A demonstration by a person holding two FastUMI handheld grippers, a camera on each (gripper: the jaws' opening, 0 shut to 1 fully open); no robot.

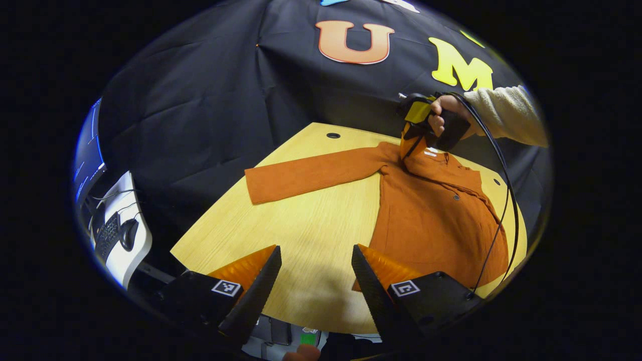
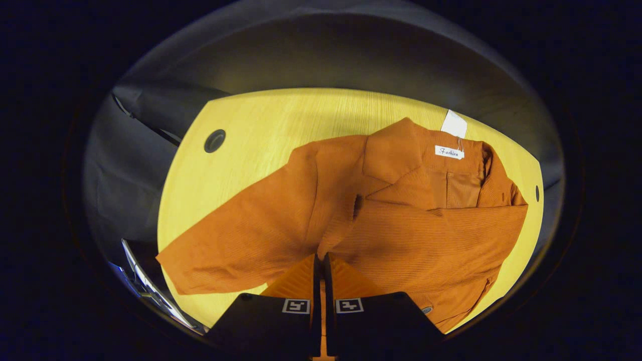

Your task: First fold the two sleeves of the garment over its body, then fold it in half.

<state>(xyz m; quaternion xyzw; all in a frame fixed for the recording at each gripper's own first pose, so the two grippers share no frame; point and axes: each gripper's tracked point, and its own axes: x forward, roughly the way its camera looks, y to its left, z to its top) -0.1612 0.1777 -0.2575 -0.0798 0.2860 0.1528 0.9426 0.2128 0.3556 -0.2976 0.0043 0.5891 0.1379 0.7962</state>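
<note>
The right gripper (image 2: 321,263), jaws closed on the sleeve (image 2: 401,235), is laying it across the garment (image 1: 431,220); it should release it flat. The left gripper (image 1: 316,271) is hovering wide open, holding nothing.

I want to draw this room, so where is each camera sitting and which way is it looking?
Left gripper view: rides on the left tool, held over the near edge of the wooden table, looking across it at the orange garment; its own open fingers show below, and farther off a hand holding the right tool.
Right gripper view: rides on the right tool, looking down at the garment's collar and sleeve; its closed fingers pinch the cloth.
Shared: the garment, the table and the booth's black cloth wall.
</note>
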